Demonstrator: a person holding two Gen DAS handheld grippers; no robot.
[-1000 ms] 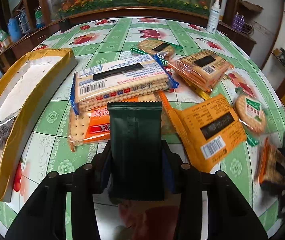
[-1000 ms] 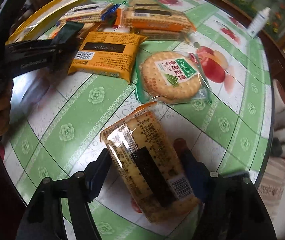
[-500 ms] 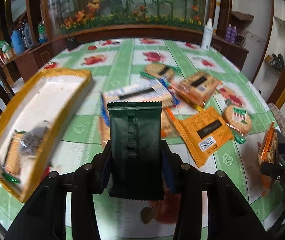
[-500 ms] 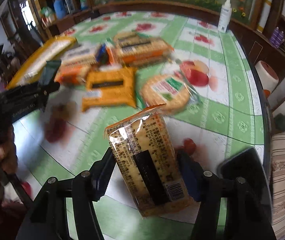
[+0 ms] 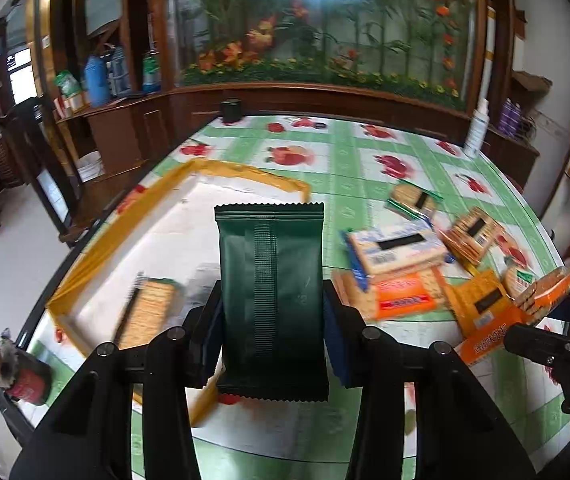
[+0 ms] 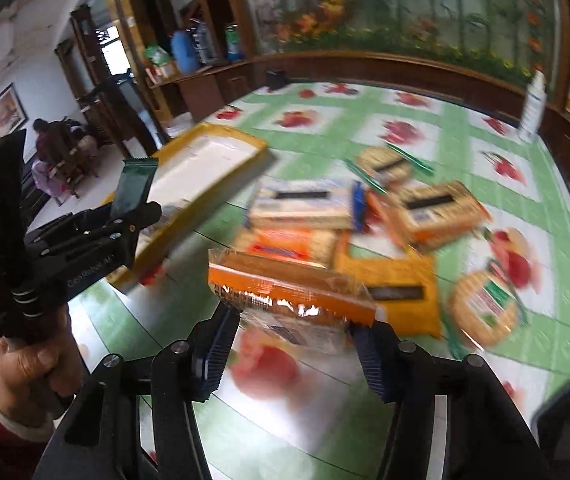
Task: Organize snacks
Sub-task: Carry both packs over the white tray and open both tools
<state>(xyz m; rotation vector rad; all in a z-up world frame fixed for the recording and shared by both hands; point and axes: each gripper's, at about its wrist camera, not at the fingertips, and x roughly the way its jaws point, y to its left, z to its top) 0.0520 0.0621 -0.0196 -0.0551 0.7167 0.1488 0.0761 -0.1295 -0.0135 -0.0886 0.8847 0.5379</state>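
Observation:
My left gripper point(image 5: 272, 340) is shut on a dark green snack packet point(image 5: 271, 280), held upright above the near end of the yellow-rimmed white tray point(image 5: 245, 170). One cracker pack point(image 5: 145, 312) lies inside that tray. My right gripper point(image 6: 293, 344) holds an orange and clear cracker pack point(image 6: 289, 288) off the table, its jaws still closing on it. Both show in the left wrist view at the right edge, the cracker pack point(image 5: 545, 288) ahead of the right gripper point(image 5: 545, 344). The left gripper point(image 6: 97, 232) with its green packet point(image 6: 135, 184) appears at the left of the right wrist view, beside the tray point(image 6: 245, 140).
Several snack packs lie heaped on the green fruit-print tablecloth: a blue-edged cracker pack point(image 5: 397, 248), an orange pack point(image 5: 401, 296), a yellow packet point(image 5: 481, 304), a round cracker pack point(image 6: 485, 308). A white bottle point(image 5: 477, 132) stands at the far edge. A hand point(image 6: 29, 368) grips the left tool.
Both grippers rose and swung left toward the tray. The right one lifted the cracker pack off the table, and the pack now shows edge-on. The green packet stayed gripped.

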